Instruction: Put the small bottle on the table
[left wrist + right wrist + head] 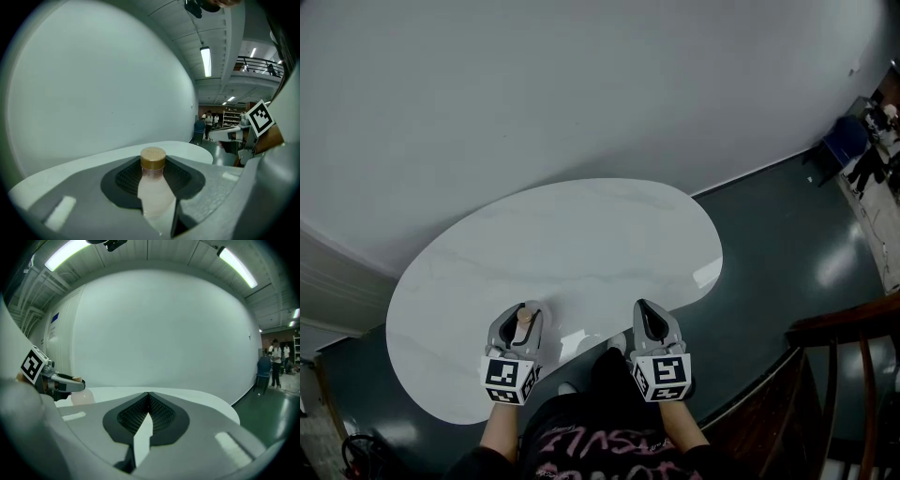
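A small pale pink bottle (154, 194) with a gold-brown cap stands upright between the jaws of my left gripper (519, 330), which is shut on it. In the head view the bottle (523, 323) shows between the grey jaws, over the near edge of the white oval table (572, 253). My right gripper (650, 323) hangs to the right at the table's near edge, shut with nothing in it. From the right gripper view, the right gripper (148, 405) has its black pads touching, and the bottle (83, 397) shows at the far left under the left gripper.
Dark green floor surrounds the table. A wooden railing (848, 366) stands at the right. A curved white wall (581, 84) rises behind the table. Several people (208, 122) stand far off by shelves.
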Available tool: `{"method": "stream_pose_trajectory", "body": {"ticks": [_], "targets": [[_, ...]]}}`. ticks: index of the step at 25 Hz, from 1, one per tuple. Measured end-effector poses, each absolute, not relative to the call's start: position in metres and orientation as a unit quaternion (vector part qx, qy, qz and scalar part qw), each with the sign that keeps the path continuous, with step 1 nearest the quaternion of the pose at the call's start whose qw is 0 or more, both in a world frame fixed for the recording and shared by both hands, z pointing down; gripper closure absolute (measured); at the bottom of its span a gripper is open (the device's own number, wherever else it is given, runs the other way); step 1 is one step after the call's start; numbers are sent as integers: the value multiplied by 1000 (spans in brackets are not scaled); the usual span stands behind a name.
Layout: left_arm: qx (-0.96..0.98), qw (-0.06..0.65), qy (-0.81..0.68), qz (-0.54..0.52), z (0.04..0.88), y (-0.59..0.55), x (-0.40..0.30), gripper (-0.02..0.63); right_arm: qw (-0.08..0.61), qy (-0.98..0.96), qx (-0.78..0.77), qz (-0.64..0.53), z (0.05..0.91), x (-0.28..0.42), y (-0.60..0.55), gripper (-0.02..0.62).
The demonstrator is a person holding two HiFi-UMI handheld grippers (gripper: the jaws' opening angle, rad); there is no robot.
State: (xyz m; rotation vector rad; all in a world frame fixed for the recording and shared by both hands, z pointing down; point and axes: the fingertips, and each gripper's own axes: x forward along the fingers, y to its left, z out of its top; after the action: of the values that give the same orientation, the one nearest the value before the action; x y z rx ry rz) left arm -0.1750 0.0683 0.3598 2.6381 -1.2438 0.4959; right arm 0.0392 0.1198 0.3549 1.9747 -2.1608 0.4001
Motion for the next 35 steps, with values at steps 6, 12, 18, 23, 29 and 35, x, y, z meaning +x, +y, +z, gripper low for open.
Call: {"method": "stream_pose_trajectory", "body": {"ticks": [6,12,18,23,29,35], "targets": [[881,96,-430,172,359,46,-152,465,88,-736,656,144,361,66,89,584],[869,94,-451,181,357,27,-134,465,85,-755,633,151,368,84,64,584],[857,93,-474,180,351,9,-123,465,88,-779,603,150,367,91,43,584],[852,92,-482,179,348,4,-113,465,92,-786,594,144,364,102,33,584],[849,88,-491,174,343,-6,-115,465,107,-791,588,127,360,105,16,586],[848,88,-494,171,343,-21,-120,465,109,-792,586,129,363,100,2,586]]}}
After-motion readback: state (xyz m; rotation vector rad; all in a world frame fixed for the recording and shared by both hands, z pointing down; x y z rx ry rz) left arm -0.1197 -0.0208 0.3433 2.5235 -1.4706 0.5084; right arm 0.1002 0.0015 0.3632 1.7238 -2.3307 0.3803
